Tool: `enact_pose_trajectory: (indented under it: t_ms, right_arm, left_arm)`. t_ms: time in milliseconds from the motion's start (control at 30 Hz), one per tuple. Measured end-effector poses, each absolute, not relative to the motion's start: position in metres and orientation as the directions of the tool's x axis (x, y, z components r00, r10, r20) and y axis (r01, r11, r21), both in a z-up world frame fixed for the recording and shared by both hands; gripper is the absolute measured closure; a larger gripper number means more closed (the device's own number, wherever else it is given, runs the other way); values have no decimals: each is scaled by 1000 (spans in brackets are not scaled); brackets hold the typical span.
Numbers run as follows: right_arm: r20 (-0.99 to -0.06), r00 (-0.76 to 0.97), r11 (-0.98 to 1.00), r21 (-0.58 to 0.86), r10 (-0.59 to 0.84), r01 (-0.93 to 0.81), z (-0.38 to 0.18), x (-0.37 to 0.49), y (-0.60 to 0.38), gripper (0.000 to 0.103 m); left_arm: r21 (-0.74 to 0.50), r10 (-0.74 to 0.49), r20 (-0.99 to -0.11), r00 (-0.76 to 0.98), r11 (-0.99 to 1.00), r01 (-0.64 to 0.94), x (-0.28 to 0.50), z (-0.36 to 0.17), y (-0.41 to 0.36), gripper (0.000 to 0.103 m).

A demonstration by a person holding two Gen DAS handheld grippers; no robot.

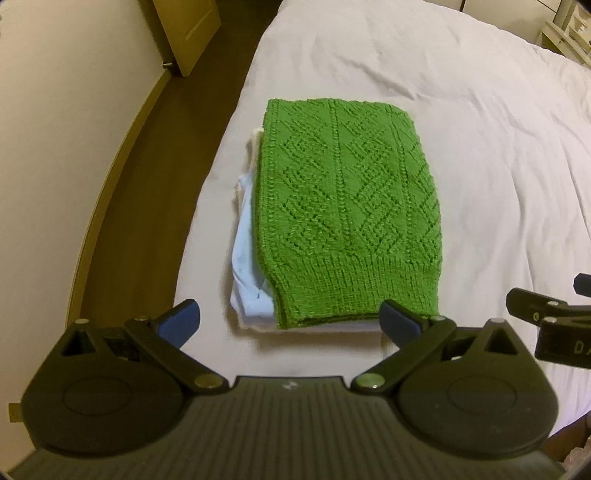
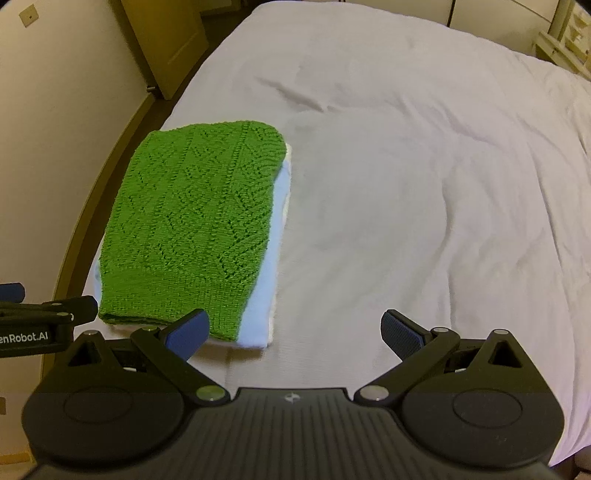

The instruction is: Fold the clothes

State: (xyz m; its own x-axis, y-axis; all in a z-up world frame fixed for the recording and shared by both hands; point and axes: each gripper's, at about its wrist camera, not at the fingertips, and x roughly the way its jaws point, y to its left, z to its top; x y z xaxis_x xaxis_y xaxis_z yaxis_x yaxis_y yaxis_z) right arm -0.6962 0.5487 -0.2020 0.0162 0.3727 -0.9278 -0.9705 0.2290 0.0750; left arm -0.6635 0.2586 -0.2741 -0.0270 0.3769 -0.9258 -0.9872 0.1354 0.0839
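Observation:
A folded green knit sweater (image 1: 347, 206) (image 2: 192, 225) lies on top of a folded pale blue garment (image 1: 245, 266) (image 2: 266, 288) and a cream one, stacked near the left edge of the bed. My left gripper (image 1: 290, 319) hovers open just in front of the stack's near edge, nothing between its blue pads. My right gripper (image 2: 295, 328) is open too, its left pad over the stack's near right corner, empty. Each gripper shows at the edge of the other's view.
The white bedspread (image 2: 424, 184) stretches wide and wrinkled to the right of the stack. Left of the bed runs a strip of dark floor (image 1: 155, 177), then a cream wall (image 1: 55, 147) and a wooden door (image 1: 188, 33). Shelving (image 1: 569, 33) stands at far right.

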Motion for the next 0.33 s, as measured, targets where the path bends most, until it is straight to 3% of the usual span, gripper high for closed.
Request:
enact_pose_trajectory:
  t_ms: [333]
  right_arm:
    - [-932,5,240,88,361,-967,-203,-692,533,1]
  left_arm:
    - [89,356,-934,-26,160,-983,-657,-281,243,1]
